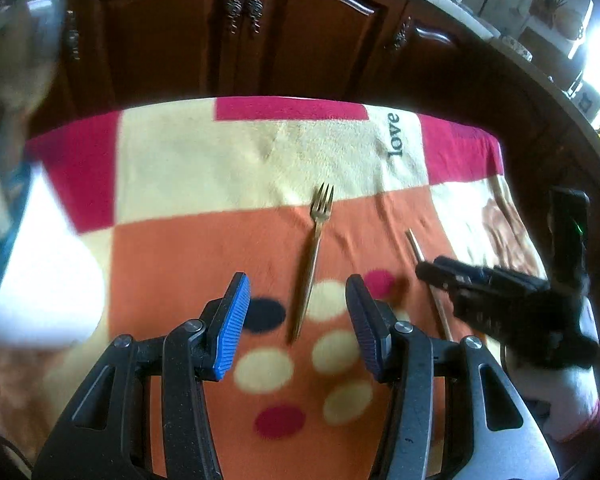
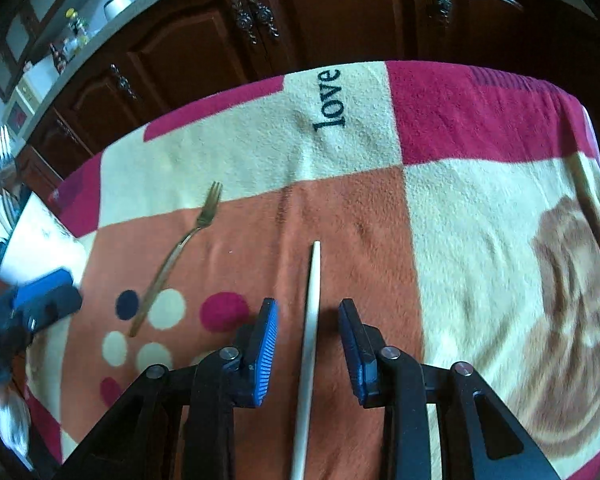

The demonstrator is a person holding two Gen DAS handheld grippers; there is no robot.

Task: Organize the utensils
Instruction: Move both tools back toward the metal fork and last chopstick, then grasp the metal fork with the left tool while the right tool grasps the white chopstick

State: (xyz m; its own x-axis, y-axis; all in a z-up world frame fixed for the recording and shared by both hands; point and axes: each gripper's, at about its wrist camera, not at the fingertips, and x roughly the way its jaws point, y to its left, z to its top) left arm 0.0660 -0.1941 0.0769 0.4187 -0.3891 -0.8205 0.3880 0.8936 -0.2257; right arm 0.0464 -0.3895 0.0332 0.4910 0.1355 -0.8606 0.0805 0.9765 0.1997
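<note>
While the left gripper [image 1: 298, 324] hangs over the blanket [image 1: 204, 168] in its own wrist view, its blue-padded jaws stand apart with the lower handle of a slim gold fork [image 1: 315, 248] lying between them, untouched, tines pointing far. Right of it a pale chopstick [image 1: 414, 246] is partly hidden by the blurred right gripper [image 1: 452, 280]. A white holder [image 1: 40, 280] at left is smeared and cut off. Dark wooden cabinets [image 1: 228, 40] stand beyond.

From the right wrist view, the right gripper [image 2: 308, 350] has its jaws apart astride the chopstick [image 2: 312, 300], pads clear; its near end runs out of frame. The fork [image 2: 176, 248] lies left; the holder [image 2: 40, 244] holds cutlery, dimly seen.
</note>
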